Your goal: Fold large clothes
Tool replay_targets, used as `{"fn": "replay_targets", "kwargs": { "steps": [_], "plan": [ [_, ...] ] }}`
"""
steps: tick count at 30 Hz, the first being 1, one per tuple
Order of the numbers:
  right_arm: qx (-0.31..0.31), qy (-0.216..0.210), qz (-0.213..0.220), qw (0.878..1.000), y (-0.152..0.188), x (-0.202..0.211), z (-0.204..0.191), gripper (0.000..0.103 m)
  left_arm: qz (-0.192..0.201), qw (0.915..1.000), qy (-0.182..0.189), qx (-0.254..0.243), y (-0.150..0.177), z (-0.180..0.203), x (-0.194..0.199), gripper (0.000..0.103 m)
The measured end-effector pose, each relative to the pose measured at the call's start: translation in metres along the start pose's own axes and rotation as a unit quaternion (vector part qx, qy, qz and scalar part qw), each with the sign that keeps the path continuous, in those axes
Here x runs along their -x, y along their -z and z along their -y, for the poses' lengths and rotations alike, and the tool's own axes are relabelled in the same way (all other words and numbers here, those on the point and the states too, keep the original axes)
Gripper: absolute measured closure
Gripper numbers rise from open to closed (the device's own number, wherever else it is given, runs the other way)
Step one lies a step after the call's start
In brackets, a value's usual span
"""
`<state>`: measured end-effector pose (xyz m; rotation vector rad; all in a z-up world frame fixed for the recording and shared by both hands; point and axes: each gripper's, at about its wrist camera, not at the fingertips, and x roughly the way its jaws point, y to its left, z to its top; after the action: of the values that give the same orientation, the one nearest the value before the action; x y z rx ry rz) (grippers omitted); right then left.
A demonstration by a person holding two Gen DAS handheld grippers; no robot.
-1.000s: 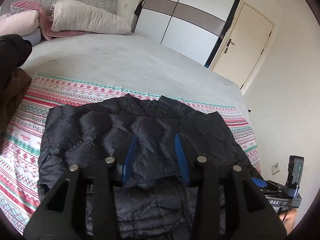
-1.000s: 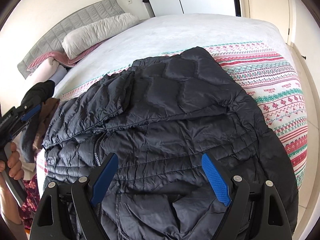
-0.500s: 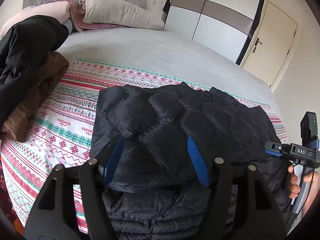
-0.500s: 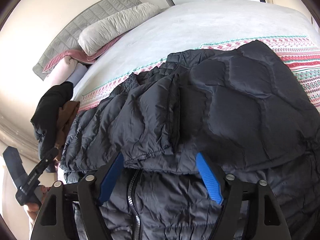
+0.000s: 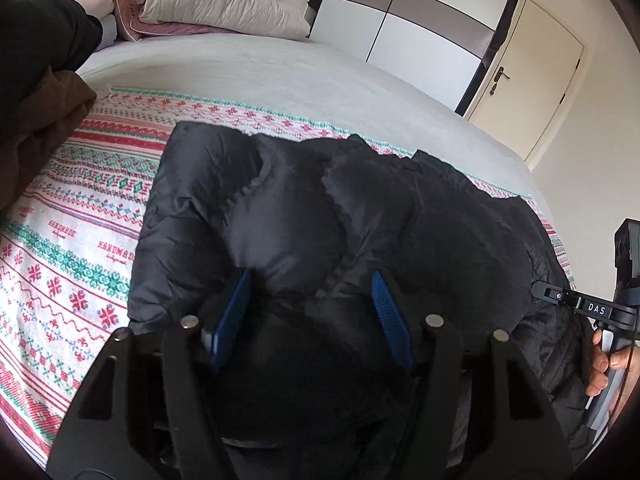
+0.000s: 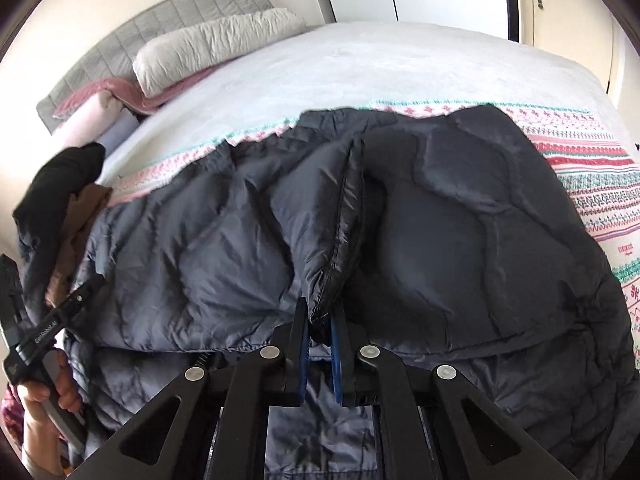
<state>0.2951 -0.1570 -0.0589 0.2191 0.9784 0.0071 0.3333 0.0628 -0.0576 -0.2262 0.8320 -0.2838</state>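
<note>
While the bed (image 5: 256, 76) shows bare grey sheet beyond the jacket, your dark puffer jacket (image 6: 460, 220) lies on the patterned blanket (image 5: 72, 248) at its near end. Beside the jacket's far side sits a clothes pile (image 5: 36, 92). Your right gripper (image 6: 320, 328), spread half a second ago, now pinches the jacket's folded edge; your left gripper (image 5: 310, 308) stays spread over it.

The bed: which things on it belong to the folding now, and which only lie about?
In the job:
dark puffer jacket
right tongs, shut on its edge
left tongs, open

Lying about:
pillows
patterned blanket
brown and black clothes
</note>
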Motion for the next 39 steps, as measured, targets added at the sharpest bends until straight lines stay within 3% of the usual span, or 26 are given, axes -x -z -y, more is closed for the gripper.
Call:
{"fn": "replay_targets", "kwargs": {
  "steps": [3, 6, 10, 12, 14, 17, 20, 25, 28, 33, 39],
  "plan": [
    [-0.013, -0.009, -0.012, 1.000, 0.005, -0.009, 0.005, 0.091, -0.006, 0.9999, -0.013, -0.007, 0.007, 0.004, -0.004, 0.039],
    [-0.034, -0.026, -0.026, 0.999, 0.004, 0.004, 0.011, 0.079, -0.013, 0.9991, -0.038, -0.013, 0.004, 0.011, 0.013, 0.035],
    [-0.014, -0.012, -0.009, 1.000, 0.013, 0.053, 0.019, 0.045, -0.024, 0.9982, -0.046, -0.031, 0.006, 0.015, 0.055, 0.026],
    [0.000, -0.004, 0.010, 1.000, 0.023, 0.086, 0.025, 0.036, -0.031, 0.9973, -0.055, -0.039, 0.012, 0.015, 0.084, 0.023],
    [0.008, 0.002, 0.027, 1.000, 0.036, 0.120, 0.034, 0.028, -0.033, 0.9966, -0.061, -0.046, 0.021, 0.013, 0.114, 0.013],
    [0.023, 0.026, 0.050, 0.998, 0.065, 0.162, 0.047, 0.027, -0.029, 0.9960, -0.067, -0.050, 0.038, 0.005, 0.156, 0.004],
    [0.045, 0.047, 0.053, 0.996, 0.097, 0.190, 0.063, 0.022, -0.040, 0.9956, -0.066, -0.052, 0.065, -0.003, 0.185, 0.003],
    [0.001, 0.010, 0.017, 1.000, 0.140, 0.212, 0.117, 0.019, -0.093, 0.9943, -0.040, -0.033, 0.117, -0.025, 0.205, 0.003],
    [-0.048, -0.016, 0.002, 0.999, 0.162, 0.215, 0.155, 0.019, -0.128, 0.9916, -0.007, -0.017, 0.147, -0.040, 0.206, 0.003],
    [-0.088, -0.008, -0.009, 0.996, 0.188, 0.205, 0.196, 0.019, -0.159, 0.9843, 0.051, 0.059, 0.185, -0.067, 0.202, 0.003],
    [-0.154, -0.059, -0.003, 0.986, 0.210, 0.187, 0.224, 0.019, -0.155, 0.9729, 0.112, 0.130, 0.212, -0.079, 0.196, 0.004]
  ]
}}
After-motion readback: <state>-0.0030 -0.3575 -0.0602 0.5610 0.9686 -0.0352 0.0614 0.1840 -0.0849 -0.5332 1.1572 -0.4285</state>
